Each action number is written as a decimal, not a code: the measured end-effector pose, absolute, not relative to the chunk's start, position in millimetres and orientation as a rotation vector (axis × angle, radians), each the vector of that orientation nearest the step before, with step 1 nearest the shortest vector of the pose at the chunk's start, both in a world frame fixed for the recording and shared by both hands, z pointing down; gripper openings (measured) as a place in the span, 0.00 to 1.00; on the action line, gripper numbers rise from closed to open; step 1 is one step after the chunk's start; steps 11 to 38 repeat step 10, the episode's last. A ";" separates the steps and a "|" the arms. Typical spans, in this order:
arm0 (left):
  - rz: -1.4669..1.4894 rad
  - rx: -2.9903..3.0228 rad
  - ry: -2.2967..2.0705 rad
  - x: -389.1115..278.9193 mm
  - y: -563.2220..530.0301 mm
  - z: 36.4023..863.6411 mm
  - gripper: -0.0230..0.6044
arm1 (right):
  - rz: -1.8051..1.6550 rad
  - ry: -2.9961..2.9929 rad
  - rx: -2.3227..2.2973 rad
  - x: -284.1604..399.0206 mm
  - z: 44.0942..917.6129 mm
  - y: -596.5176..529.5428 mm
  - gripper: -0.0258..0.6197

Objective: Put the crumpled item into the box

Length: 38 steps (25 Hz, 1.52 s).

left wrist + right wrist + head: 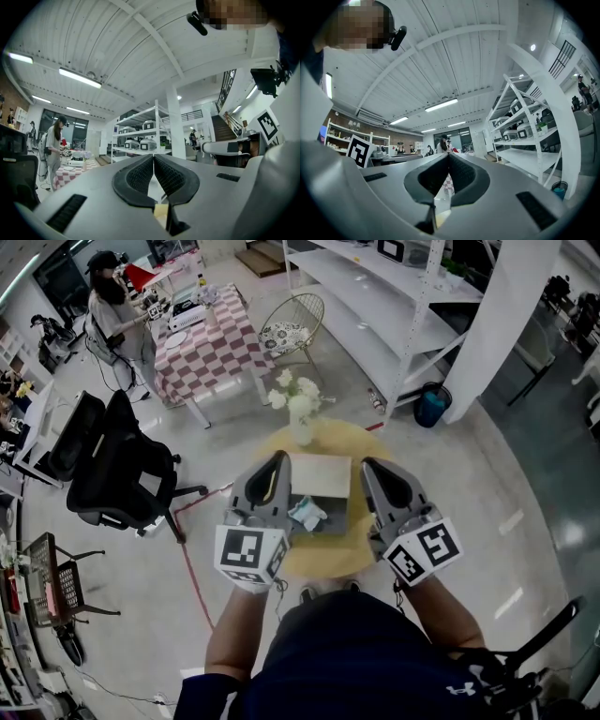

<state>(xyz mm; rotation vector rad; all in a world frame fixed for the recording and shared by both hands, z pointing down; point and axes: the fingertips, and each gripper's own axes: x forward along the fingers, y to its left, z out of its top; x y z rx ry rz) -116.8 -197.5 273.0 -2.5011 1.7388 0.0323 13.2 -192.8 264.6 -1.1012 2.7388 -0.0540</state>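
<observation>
On the round yellow table stands a box with a dark grey inside and a pale lid lying back. The crumpled item, light blue and white, rests on the dark part of the box. My left gripper is raised at the box's left side and my right gripper at its right, both above the table. Each one is shut with nothing between its pads. In the left gripper view the left gripper points up into the room, and in the right gripper view the right gripper does too, so neither shows the box.
A vase of white flowers stands at the table's far edge. A black office chair is at the left, a checkered table and a wire chair behind, white shelving at the right. A person stands far back.
</observation>
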 end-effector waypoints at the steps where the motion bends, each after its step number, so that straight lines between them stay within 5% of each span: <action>1: 0.032 -2.501 1.739 -116.5 -197.7 273.0 0.07 | -0.055 2.738 -1.102 13.7 264.7 -193.1 0.04; 38: 0.027 -2.508 1.743 -116.0 -204.3 273.9 0.07 | -0.066 2.735 -1.111 16.1 264.3 -199.9 0.04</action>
